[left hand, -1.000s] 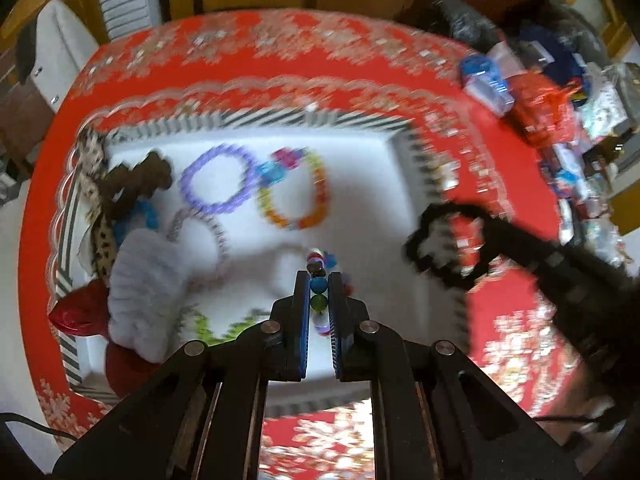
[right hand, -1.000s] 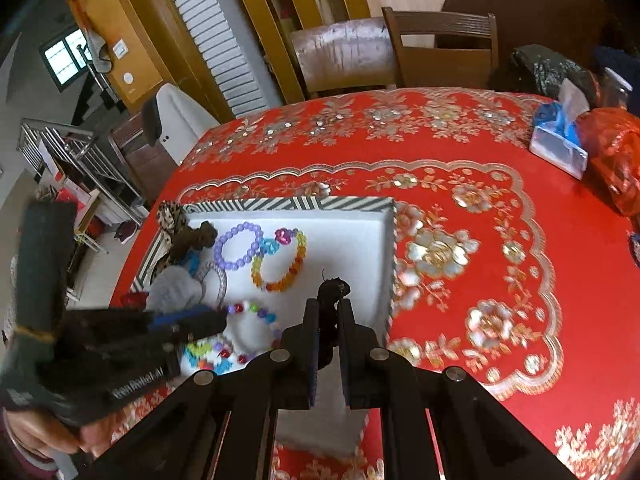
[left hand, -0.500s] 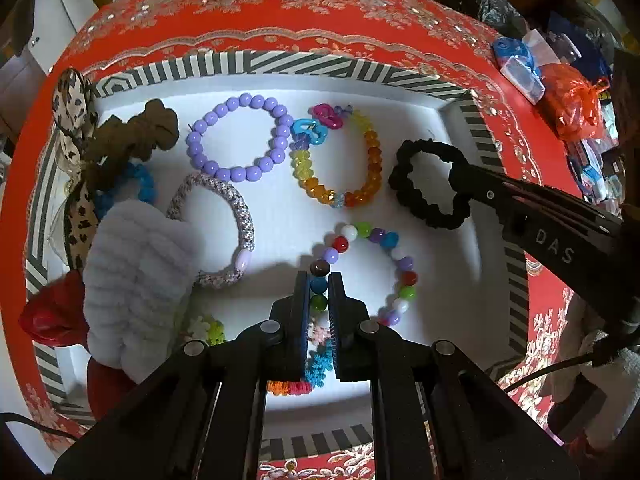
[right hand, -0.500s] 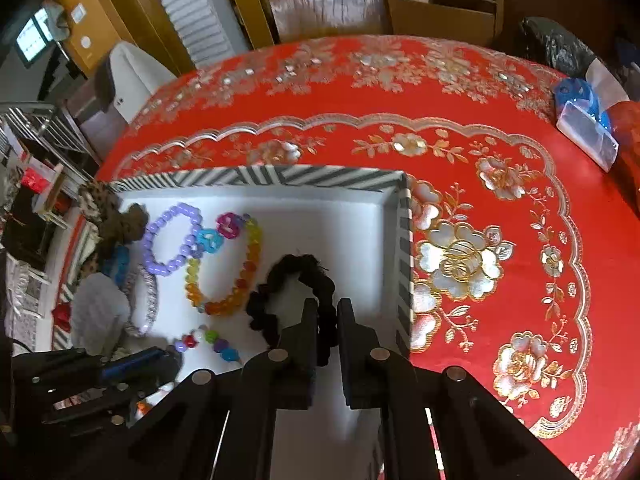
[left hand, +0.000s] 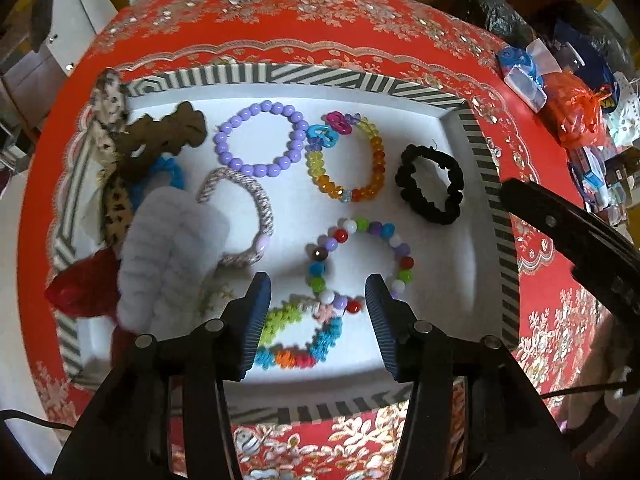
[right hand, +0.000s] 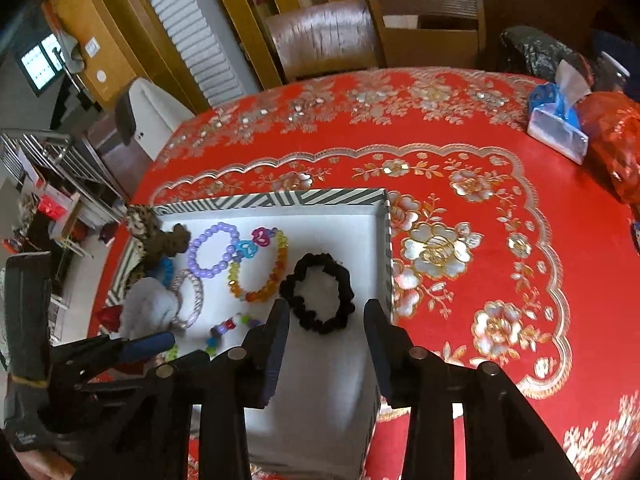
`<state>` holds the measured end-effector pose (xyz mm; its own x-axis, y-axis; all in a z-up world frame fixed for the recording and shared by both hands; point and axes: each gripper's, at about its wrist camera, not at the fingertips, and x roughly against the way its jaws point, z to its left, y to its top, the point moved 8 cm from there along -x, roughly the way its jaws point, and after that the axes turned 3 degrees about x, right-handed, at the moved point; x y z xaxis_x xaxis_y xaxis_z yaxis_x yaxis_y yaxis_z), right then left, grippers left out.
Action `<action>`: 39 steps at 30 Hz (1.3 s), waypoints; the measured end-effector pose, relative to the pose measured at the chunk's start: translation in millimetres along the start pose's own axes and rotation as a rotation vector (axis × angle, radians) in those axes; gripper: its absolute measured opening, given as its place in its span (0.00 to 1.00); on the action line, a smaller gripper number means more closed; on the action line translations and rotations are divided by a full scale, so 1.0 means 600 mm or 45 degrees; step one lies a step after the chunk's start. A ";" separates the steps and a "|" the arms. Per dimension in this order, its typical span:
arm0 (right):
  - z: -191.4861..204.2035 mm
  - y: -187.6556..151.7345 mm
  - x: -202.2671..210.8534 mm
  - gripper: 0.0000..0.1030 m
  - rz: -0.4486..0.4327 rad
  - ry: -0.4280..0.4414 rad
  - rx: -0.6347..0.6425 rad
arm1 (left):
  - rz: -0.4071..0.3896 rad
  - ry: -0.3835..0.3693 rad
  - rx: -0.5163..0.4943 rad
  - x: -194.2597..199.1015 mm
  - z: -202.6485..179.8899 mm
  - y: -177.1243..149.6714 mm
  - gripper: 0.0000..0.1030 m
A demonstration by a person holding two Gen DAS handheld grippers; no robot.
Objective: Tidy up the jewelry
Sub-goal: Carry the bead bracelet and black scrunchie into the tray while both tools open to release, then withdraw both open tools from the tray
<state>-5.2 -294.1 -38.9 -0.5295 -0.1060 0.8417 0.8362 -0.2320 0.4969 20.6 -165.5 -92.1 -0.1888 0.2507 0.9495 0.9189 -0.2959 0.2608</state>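
Black fabric marks the scrunchie [right hand: 317,293] lying flat on the white floor of the striped-rim tray [left hand: 486,168], just ahead of the right gripper [right hand: 325,314], whose fingers have just been spreading and now stand apart with nothing between them. The left gripper [left hand: 318,289] has likewise just been opening; its fingers are wide, and the multicoloured bead bracelet [left hand: 360,264] rests on the tray between and just beyond their tips, untouched. Both pieces look freshly set down, so the placing step seems finished. Next, each hand probably needs to lift clear and go for another loose piece, though none shows on the red bench [right hand: 480,184]. The crocheted rainbow bracelet [left hand: 298,336] close under the left fingers is blurred, and the fluffy white scrunchie [left hand: 168,260] hides part of the pile beside it.
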 end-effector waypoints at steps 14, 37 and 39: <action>0.058 -0.090 0.055 0.38 -0.023 0.042 -0.024 | -0.185 0.152 0.014 0.096 0.037 -0.053 0.47; 0.174 -0.132 0.165 0.57 -0.167 0.081 0.123 | -0.449 0.268 0.117 0.249 0.084 -0.126 0.47; 0.177 -0.133 0.170 0.57 -0.176 0.078 0.130 | -0.461 0.271 0.123 0.257 0.085 -0.130 0.47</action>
<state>-110.7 -183.5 29.8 -0.6456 -0.1396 0.7508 0.7633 -0.1491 0.6286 -62.3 -56.9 25.3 -0.5632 0.1241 0.8169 0.8064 -0.1333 0.5762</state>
